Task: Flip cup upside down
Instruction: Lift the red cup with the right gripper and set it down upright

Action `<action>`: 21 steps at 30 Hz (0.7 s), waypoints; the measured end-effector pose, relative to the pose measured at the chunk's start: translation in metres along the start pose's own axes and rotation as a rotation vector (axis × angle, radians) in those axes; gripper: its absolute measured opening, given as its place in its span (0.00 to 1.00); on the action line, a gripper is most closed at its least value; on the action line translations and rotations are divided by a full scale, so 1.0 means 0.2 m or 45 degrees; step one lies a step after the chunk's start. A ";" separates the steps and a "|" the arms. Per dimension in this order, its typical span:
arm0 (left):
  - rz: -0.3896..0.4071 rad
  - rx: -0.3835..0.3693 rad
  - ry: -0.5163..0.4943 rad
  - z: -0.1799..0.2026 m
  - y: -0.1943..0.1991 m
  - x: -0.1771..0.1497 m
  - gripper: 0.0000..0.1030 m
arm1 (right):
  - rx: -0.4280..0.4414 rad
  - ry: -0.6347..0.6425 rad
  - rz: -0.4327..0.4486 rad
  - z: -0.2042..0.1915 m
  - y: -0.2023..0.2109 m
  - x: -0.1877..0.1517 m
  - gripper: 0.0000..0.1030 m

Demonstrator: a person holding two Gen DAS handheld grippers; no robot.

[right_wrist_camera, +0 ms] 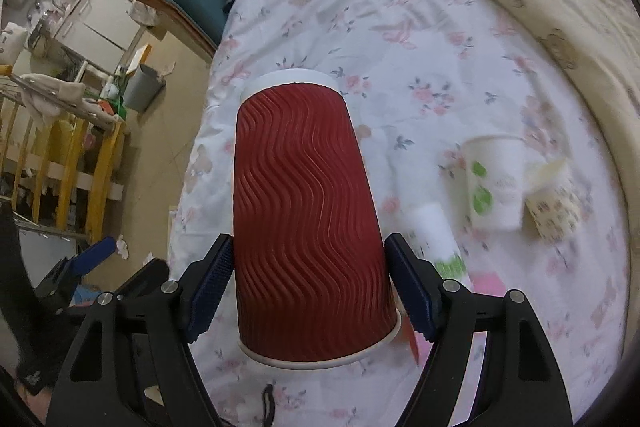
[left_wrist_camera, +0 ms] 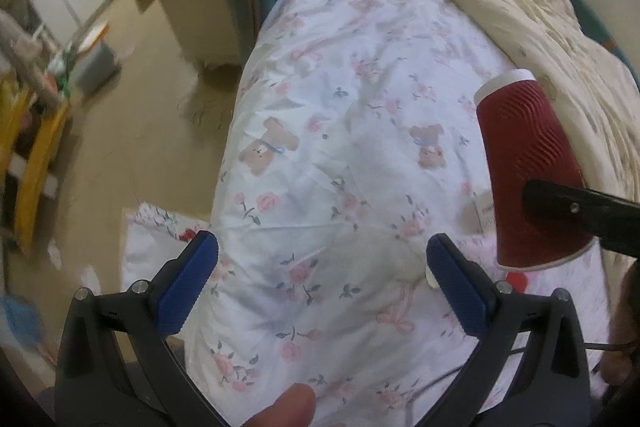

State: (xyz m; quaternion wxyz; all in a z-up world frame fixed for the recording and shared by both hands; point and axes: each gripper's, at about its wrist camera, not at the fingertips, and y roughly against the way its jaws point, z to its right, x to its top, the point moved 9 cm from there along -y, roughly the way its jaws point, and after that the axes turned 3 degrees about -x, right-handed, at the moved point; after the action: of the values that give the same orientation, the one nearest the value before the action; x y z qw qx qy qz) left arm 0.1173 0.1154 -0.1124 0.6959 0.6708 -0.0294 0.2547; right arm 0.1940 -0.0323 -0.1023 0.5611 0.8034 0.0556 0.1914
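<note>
Jaws of the left gripper point(left_wrist_camera: 322, 281) stand wide and empty above the white floral bear-print bed sheet point(left_wrist_camera: 340, 131) — apparently just waiting clear of the work. To the right, the right gripper point(right_wrist_camera: 308, 283) clamps the red wavy-ribbed paper cup point(right_wrist_camera: 304, 211) by its sides near the rim, held off the bed with its narrow base pointing away — likely mid-flip. Further right, a white paper cup with green spots point(right_wrist_camera: 494, 183) sits on the sheet.
</note>
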 end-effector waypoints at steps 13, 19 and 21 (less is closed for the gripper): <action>-0.088 -0.151 0.034 0.07 0.04 -0.42 1.00 | 0.043 -0.215 -0.004 0.13 0.15 -0.66 0.76; -0.092 -0.145 0.009 0.09 0.05 -0.54 1.00 | 0.109 -0.407 -0.050 0.18 -0.01 -0.93 0.76; -0.102 -0.147 0.012 0.10 0.04 -0.56 1.00 | 0.128 -0.469 -0.071 0.19 -0.08 -0.98 0.76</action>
State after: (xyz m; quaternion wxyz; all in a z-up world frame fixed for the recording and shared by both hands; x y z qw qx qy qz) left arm 0.0216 0.0614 -0.1455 0.7432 0.6289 -0.0141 0.2277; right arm 0.0301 -0.1202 -0.1765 0.5261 0.8500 -0.0162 0.0224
